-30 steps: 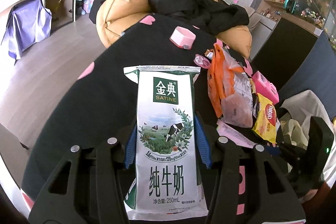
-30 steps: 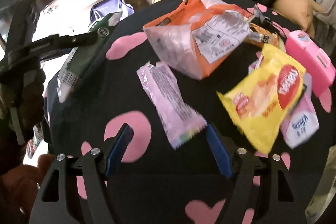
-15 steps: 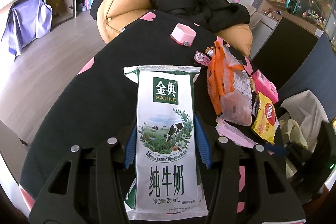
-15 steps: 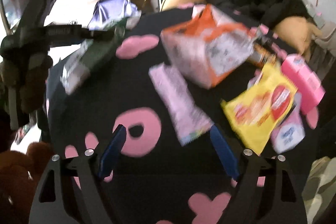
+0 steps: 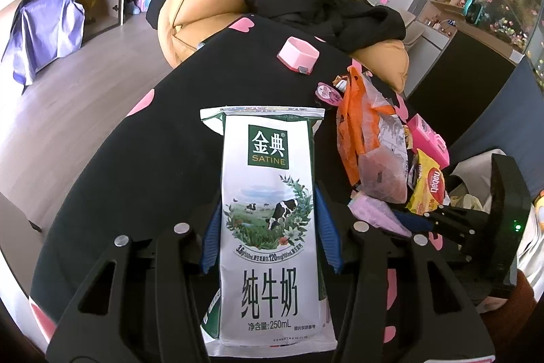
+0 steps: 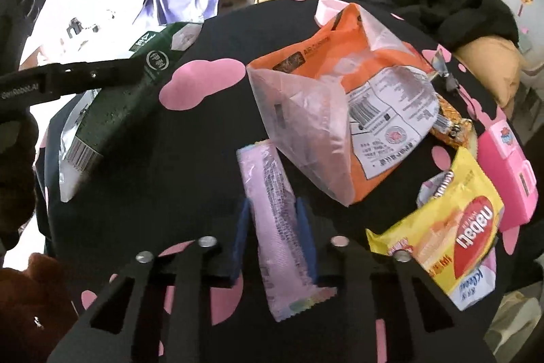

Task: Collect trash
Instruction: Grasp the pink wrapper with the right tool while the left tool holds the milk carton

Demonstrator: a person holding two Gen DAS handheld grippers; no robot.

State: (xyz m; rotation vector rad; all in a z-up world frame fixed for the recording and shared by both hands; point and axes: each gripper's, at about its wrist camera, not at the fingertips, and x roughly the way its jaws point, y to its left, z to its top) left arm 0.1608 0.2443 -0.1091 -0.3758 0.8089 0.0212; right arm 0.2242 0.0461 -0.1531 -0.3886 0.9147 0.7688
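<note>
My left gripper (image 5: 268, 228) is shut on a white and green milk carton (image 5: 268, 179), held upright above the black cloth; the carton (image 6: 112, 104) also shows at the left of the right wrist view. A long pale pink wrapper (image 6: 265, 172) lies on the cloth. My right gripper (image 6: 273, 221) has its jaws closing on it, and both blue pads press the wrapper's sides. In the left wrist view the right gripper (image 5: 413, 220) sits low at the right with the pink wrapper (image 5: 374, 210) at its tips.
A black cloth with pink hearts (image 6: 190, 179) covers the surface. On it lie an orange and clear bag (image 6: 340, 111), a yellow snack packet (image 6: 452, 233), a pink box (image 6: 510, 172) and a pink cap (image 5: 298, 55). Tan cushions (image 5: 190, 19) under black clothing stand behind.
My right gripper moved forward over the pink wrapper and its wide jaws closed onto it. The left gripper and its milk carton stayed put.
</note>
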